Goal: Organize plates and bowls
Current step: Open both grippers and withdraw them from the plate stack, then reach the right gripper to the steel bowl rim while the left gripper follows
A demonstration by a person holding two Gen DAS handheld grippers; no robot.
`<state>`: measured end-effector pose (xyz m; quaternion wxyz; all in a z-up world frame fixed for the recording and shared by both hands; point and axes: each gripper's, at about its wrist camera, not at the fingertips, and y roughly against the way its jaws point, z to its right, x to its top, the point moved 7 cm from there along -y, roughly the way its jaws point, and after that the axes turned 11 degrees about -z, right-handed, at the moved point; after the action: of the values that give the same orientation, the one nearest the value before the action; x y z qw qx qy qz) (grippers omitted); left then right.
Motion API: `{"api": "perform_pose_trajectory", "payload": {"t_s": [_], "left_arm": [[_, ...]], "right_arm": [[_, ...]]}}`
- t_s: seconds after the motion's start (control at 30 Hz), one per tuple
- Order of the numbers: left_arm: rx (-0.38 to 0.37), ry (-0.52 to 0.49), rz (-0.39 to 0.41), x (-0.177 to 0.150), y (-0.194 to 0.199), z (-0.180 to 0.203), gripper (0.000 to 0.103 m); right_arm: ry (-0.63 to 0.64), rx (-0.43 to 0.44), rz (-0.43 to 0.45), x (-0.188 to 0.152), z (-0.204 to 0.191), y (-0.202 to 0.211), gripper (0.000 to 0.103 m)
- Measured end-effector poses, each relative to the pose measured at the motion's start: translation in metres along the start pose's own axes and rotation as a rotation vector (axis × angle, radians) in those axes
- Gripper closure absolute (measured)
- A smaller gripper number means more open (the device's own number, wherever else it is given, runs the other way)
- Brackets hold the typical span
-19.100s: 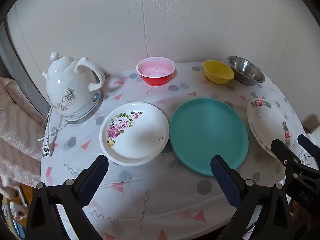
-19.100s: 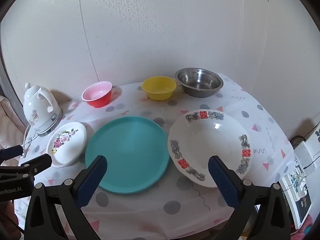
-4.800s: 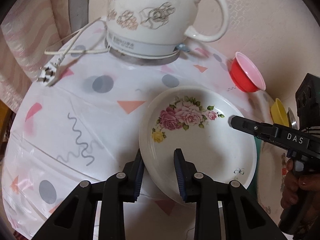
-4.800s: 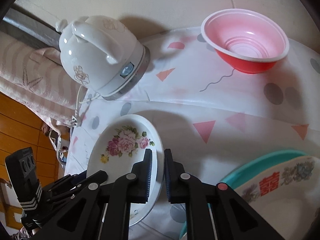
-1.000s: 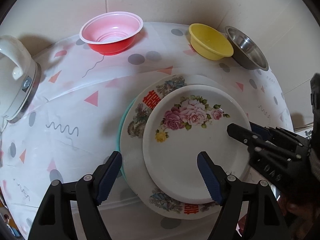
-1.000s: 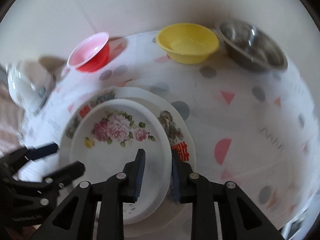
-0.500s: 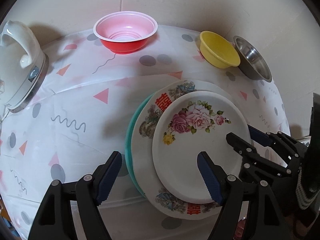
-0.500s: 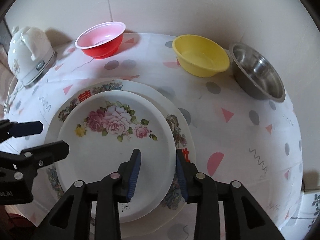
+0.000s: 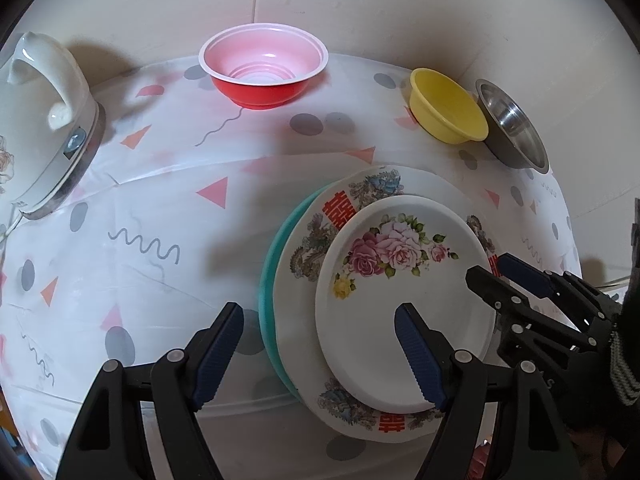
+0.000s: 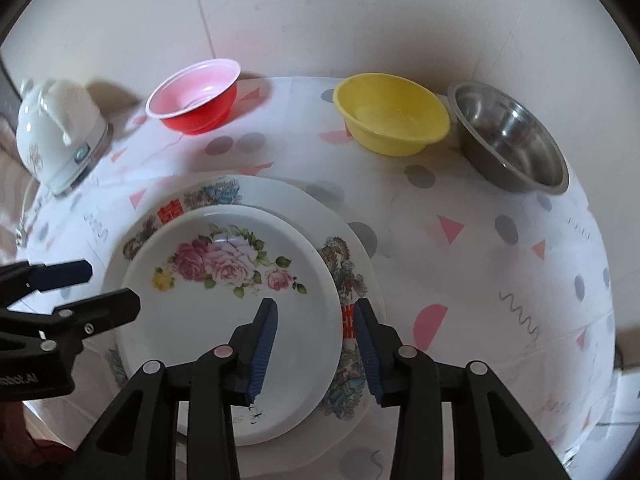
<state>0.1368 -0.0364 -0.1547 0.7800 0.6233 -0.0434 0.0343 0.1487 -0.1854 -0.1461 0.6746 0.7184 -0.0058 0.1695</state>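
Observation:
The rose plate [image 9: 400,280] lies on top of the patterned plate [image 9: 340,216], which lies on the teal plate [image 9: 269,264]. The stack also shows in the right wrist view, rose plate [image 10: 224,304] on patterned plate [image 10: 280,196]. My left gripper [image 9: 320,332] is open, straddling the stack's near-left edge. My right gripper [image 10: 316,332] is open, with its jaws on either side of the rose plate's right rim. A red bowl [image 9: 264,76], a yellow bowl [image 9: 446,110] and a steel bowl [image 9: 512,136] stand along the back.
A white kettle [image 9: 36,132] stands on its base at the far left, also in the right wrist view [image 10: 60,132]. The round table has a patterned cloth [image 9: 160,208]. A wall runs close behind the bowls.
My right gripper has opened, letting go of the rose plate's rim. The plate rests on the stack. My left gripper has stayed open and drawn back to the left.

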Motion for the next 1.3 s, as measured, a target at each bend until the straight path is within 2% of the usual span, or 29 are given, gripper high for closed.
{"api": "perform_pose_trajectory", "payload": {"t_s": [0.2,0.53,0.87,1.17,1.3], "left_arm": [[0.03,-0.018,0.025,0.002,0.004,0.002,0.024],[0.033,-0.007,0.048,0.006,0.008,0.0,0.02],[0.058,-0.036,0.057,0.009,0.008,0.011,0.017],[0.061,-0.049,0.063,0.023,0.011,0.023,0.014],[0.065,-0.05,0.059,0.029,0.011,0.029,0.013]], "right_arm": [[-0.048,0.048,0.014,0.0,0.001,0.006,0.063],[-0.255,0.156,0.041,-0.009,0.035,0.009,0.063],[-0.379,0.157,0.055,-0.017,0.078,0.01,0.063],[-0.542,0.154,0.072,-0.016,0.142,0.011,0.06],[-0.606,0.182,0.089,-0.012,0.166,0.013,0.049]]}}
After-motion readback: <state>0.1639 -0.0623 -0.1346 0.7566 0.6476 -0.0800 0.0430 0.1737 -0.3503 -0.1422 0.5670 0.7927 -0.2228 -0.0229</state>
